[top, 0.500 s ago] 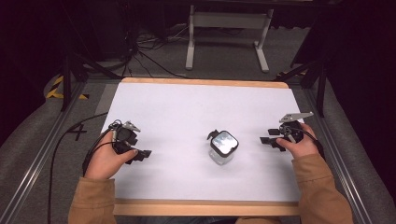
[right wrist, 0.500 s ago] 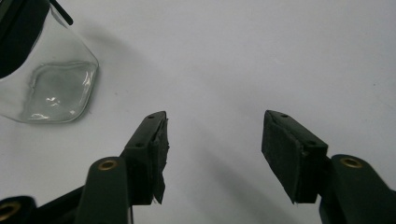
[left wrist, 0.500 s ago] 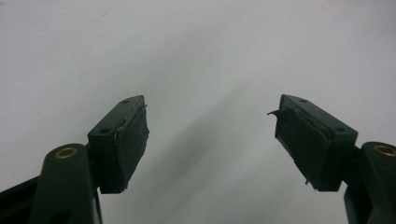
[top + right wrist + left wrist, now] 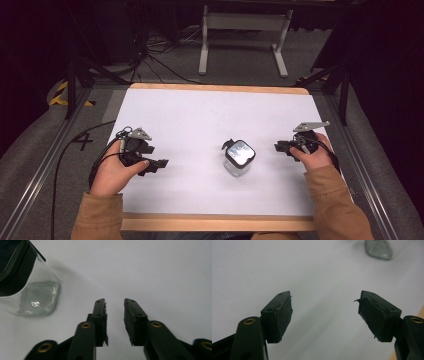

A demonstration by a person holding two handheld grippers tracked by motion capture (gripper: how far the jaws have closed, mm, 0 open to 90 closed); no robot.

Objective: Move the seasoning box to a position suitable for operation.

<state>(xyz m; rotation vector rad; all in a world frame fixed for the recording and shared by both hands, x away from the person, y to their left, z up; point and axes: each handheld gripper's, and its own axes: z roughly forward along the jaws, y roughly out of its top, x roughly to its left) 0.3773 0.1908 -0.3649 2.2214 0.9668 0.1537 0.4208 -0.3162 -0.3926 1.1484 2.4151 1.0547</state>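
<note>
Between your left gripper's [image 4: 325, 312] wide-spread jaws lies only bare white table [image 4: 200, 115]; your right gripper's [image 4: 115, 315] jaws stand narrowly parted, grasping nothing. The clear, black-lidded jar [image 4: 238, 157] stands mid-table between both grippers, apart from each.

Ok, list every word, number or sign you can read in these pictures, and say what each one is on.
"4": a dark hand-drawn numeral on the grey floor mat, left of the table.
Yellow-and-black hazard stripes, no words, on the floor at the left.
The clear container and both grippers carry no readable text.
</note>
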